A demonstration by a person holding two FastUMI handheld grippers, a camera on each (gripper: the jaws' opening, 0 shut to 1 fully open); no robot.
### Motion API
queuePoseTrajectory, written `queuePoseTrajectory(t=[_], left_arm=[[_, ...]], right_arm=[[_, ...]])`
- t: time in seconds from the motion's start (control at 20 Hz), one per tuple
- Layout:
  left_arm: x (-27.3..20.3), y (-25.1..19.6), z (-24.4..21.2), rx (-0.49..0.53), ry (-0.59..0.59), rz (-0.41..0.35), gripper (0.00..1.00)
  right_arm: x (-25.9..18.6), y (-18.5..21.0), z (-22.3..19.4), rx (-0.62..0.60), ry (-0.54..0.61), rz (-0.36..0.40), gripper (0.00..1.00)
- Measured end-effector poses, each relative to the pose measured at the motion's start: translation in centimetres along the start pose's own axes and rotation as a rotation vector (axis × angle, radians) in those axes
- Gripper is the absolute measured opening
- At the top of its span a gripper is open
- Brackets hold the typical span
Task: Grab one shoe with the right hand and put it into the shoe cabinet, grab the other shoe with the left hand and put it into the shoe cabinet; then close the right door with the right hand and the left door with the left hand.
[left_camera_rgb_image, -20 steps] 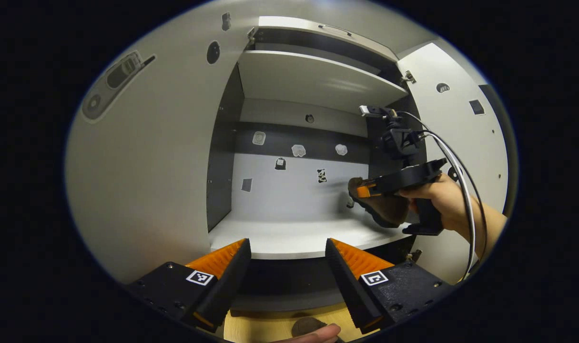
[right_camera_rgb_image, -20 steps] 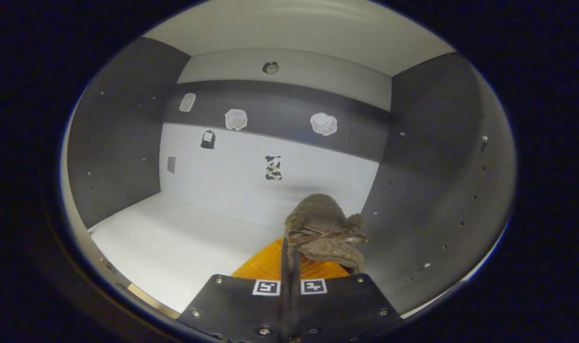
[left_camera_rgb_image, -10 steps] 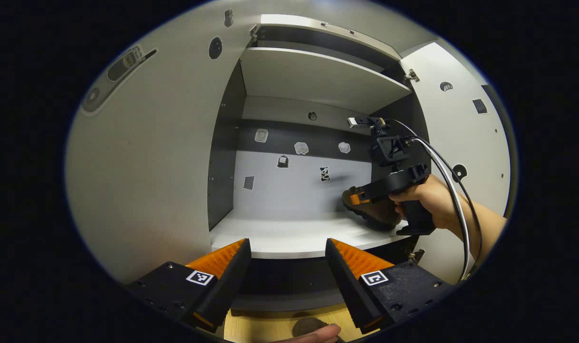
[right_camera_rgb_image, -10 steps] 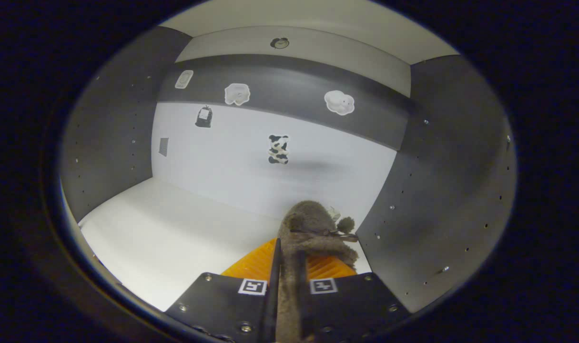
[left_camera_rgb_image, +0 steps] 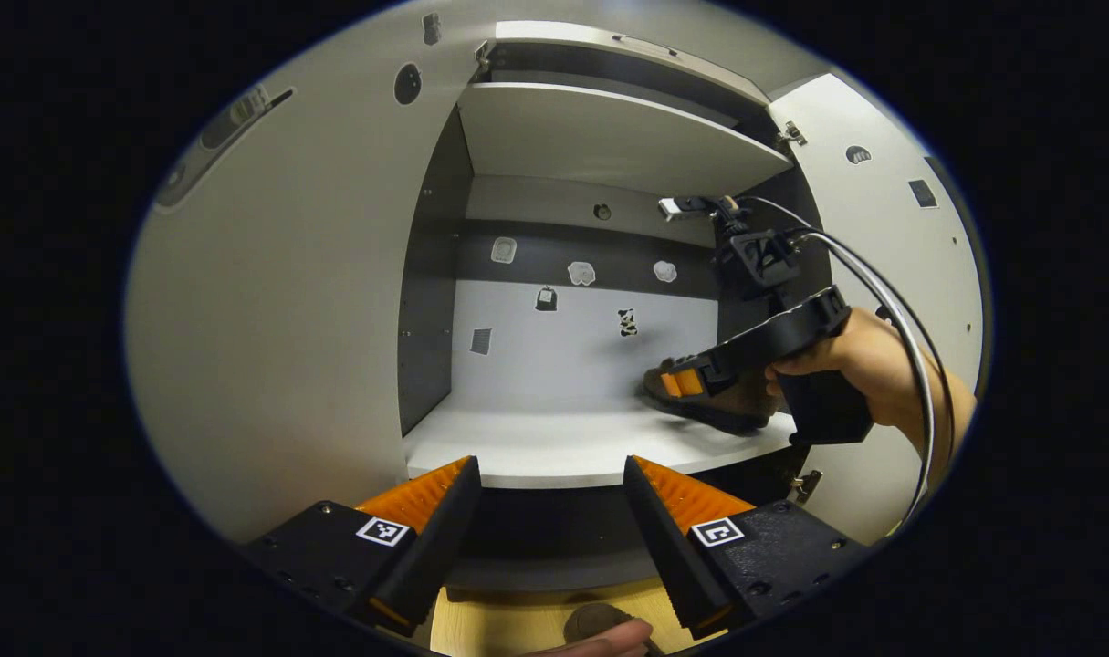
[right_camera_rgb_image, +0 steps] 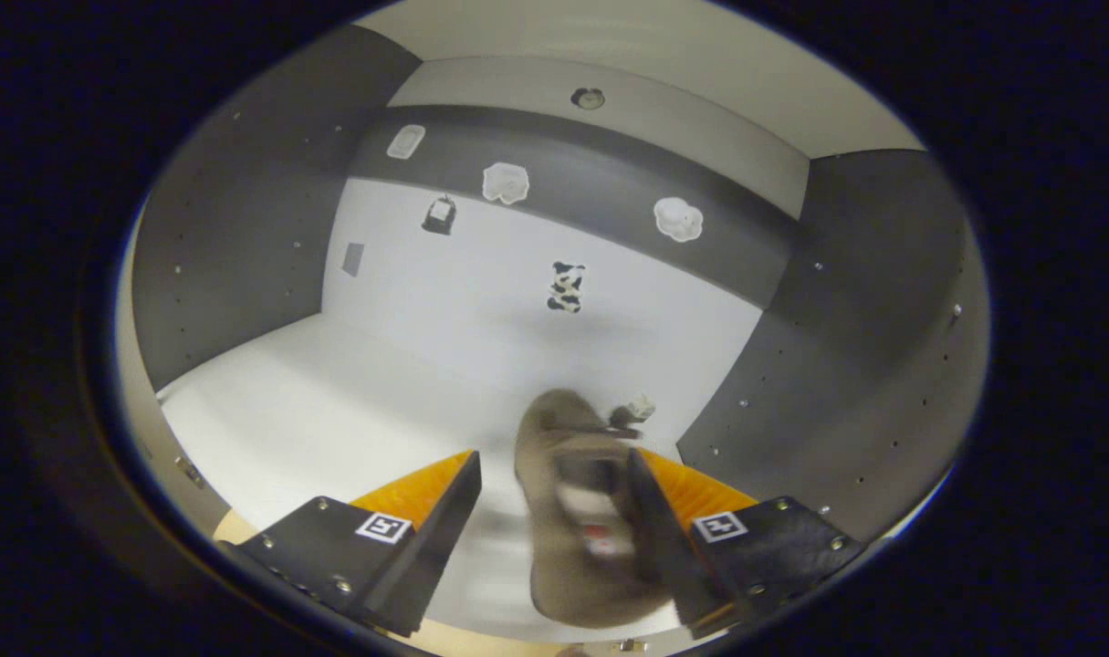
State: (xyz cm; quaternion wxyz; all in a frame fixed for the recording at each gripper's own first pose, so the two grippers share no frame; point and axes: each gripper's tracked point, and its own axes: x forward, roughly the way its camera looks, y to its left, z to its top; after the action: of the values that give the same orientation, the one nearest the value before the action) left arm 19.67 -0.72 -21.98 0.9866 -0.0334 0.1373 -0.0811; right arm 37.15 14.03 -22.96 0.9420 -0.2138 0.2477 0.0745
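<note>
A brown fuzzy shoe lies on the white lower shelf of the shoe cabinet, near its right wall. My right gripper is open and straddles the shoe, its right finger close against the shoe's side. In the left gripper view the same shoe rests on the shelf, with the right gripper and the hand holding it just above. My left gripper is open and holds nothing, in front of the cabinet below shelf level. The other brown shoe peeks in at the bottom edge, beside a fingertip.
Both cabinet doors stand open: the left door close on my left, the right door behind the right hand. An upper shelf spans the cabinet. Stickers dot the back wall. Wooden floor lies below.
The right gripper lowered the shoe onto the shelf, then opened and let go of it; the shoe now lies flat. The left gripper has hardly moved.
</note>
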Motion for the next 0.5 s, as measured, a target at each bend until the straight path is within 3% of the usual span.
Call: queuePoseTrajectory(t=[0.15,0.45,0.5], left_arm=[[-0.3,-0.5,0.0,-0.002,-0.002,-0.014,0.96],[-0.4,-1.0,-0.4,-0.022,0.005,-0.012,1.00],[-0.4,-1.0,-0.4,-0.024,0.001,-0.005,0.97]], right_arm=[[-4.2,-1.4,2.4,-0.004,-0.104,-0.030,0.98],[-15.1,-1.8,4.0,0.171,-0.309,0.050,0.98],[-16.9,-1.9,3.8,0.187,-0.339,0.060,0.99]])
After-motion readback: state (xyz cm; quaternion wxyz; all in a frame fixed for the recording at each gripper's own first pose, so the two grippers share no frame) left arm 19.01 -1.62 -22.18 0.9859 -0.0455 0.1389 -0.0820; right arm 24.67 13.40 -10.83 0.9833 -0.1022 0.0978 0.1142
